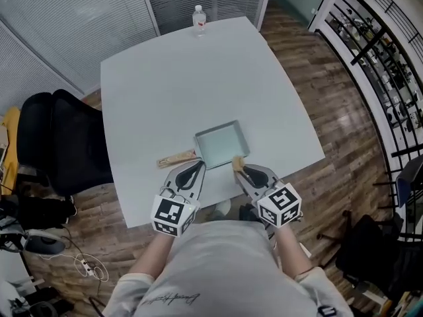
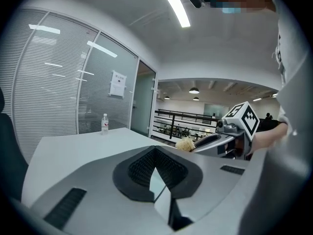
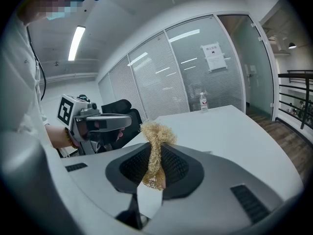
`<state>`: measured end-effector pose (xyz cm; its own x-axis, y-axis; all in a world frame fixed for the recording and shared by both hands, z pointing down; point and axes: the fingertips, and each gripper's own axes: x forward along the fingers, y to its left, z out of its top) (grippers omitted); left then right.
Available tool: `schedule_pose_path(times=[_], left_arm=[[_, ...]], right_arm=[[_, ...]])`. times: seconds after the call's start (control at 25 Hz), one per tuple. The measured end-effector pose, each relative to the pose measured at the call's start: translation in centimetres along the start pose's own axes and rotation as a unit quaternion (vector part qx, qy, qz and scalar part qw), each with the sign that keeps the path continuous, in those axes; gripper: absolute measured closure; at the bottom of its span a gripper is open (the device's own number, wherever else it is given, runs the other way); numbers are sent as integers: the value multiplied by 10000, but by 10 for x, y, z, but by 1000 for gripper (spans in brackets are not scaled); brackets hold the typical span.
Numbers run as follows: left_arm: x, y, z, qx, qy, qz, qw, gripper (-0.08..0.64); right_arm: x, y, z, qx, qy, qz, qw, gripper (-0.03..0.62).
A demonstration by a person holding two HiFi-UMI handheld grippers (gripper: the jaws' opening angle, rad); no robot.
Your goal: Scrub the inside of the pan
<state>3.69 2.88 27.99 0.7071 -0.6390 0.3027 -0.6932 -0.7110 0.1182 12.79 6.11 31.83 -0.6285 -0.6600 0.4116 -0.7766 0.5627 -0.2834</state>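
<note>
the right claw (image 3: 155,153) is clamped on a scrub (image 3: 156,137). the scrub is a bunch of tan, straw-like stuff that sticks up from between the jaws. the left claw (image 2: 156,155) has its jaws pressed together with nothing in them. both claws are at the near edge of the table (image 1: 165,84), side by side but apart. each one has a cube with black and white squares at its back end.

the pan (image 1: 223,144) sits on the table just past the claws. it is square and grey-blue, and nothing is in it. its wood handle (image 1: 176,158) points left and lies just in front of the left claw's tip. the scrub is by the pan's near right corner. i cannot tell if it touches the rim.

a bottle (image 1: 199,18) stands upright at the far edge of the table, well apart from the pan. a black chair (image 1: 63,144) is beside the table on the left.
</note>
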Motion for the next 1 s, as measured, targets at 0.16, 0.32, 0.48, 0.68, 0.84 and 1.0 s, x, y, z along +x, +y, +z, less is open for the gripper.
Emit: schedule_pose_path(times=[0.16, 0.32, 0.48, 0.68, 0.84, 1.0], left_arm=[[-6, 5, -2, -18, 56, 82, 9999, 549], [-8, 12, 1, -7, 24, 135, 9999, 549], [-9, 13, 1, -4, 36, 69, 10000, 549], [-9, 17, 4, 129, 95, 11, 9999, 549], [-9, 26, 1, 146, 178, 8, 9997, 549], [-8, 32, -4, 176, 260, 28, 9995, 549]], right_arm=[[2, 5, 1, 12, -6, 68, 10000, 515], [4, 7, 2, 5, -28, 82, 10000, 515], [3, 7, 3, 61, -52, 11, 10000, 515], [4, 1, 6, 125, -84, -115, 9998, 515], [7, -5, 6, 168, -34, -195, 9997, 515], [9, -13, 4, 167, 53, -251, 9995, 515]])
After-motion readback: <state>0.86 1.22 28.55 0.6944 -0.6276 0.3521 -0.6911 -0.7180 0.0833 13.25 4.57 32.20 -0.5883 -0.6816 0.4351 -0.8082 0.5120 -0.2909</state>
